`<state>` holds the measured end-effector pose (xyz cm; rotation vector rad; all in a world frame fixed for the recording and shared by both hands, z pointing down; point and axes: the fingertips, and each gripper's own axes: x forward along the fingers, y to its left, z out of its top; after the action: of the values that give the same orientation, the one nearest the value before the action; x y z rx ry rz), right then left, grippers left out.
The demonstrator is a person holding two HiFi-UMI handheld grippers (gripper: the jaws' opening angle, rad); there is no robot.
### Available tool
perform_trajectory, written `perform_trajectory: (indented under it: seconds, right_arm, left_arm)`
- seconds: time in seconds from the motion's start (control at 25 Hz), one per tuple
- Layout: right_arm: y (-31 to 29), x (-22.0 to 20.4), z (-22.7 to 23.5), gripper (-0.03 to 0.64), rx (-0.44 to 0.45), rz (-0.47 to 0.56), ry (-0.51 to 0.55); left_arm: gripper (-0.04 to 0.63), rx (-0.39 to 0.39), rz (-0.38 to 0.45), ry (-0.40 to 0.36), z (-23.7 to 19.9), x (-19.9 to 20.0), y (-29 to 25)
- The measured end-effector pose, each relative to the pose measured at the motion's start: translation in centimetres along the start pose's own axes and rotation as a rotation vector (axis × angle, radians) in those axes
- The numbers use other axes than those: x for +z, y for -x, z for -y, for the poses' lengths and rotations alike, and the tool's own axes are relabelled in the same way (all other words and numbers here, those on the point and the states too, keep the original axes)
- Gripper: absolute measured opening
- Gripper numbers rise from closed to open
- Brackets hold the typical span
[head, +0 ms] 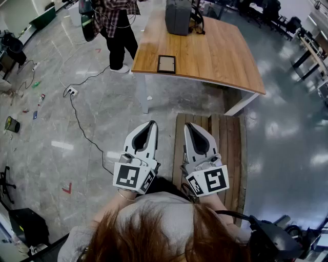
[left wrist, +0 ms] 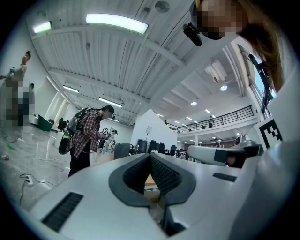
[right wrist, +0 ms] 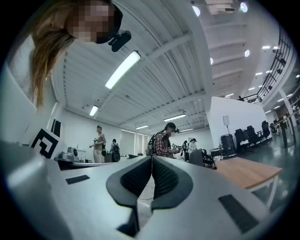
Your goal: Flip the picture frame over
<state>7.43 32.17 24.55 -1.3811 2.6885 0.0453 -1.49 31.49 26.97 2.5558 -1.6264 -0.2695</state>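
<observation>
A small dark picture frame [head: 166,63] lies flat near the front left edge of the wooden table [head: 215,51], far ahead of both grippers. My left gripper [head: 150,124] and right gripper [head: 189,125] are held side by side close to my body, over the floor and a wooden bench [head: 225,138]. Both point level toward the table. The jaws of the left gripper [left wrist: 150,155] meet with nothing between them. The right gripper [right wrist: 152,158] is shut too, and empty. The table edge [right wrist: 248,171] shows at the right of the right gripper view.
A grey backpack [head: 178,15] stands at the table's far side. A person in a plaid shirt [head: 118,25] stands by the table's left corner. A cable and power strip [head: 72,92] lie on the floor at left. Small items are scattered at far left.
</observation>
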Motion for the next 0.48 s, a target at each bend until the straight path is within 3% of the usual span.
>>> perform_trajectory:
  seconds: [0.48]
  right_arm:
    - [-6.5,-2.0,3.6,0.017,0.011,-0.003,0.016]
  left_arm:
    - [0.006,0.049,0.025,-0.010,-5.9,-0.4,-6.0]
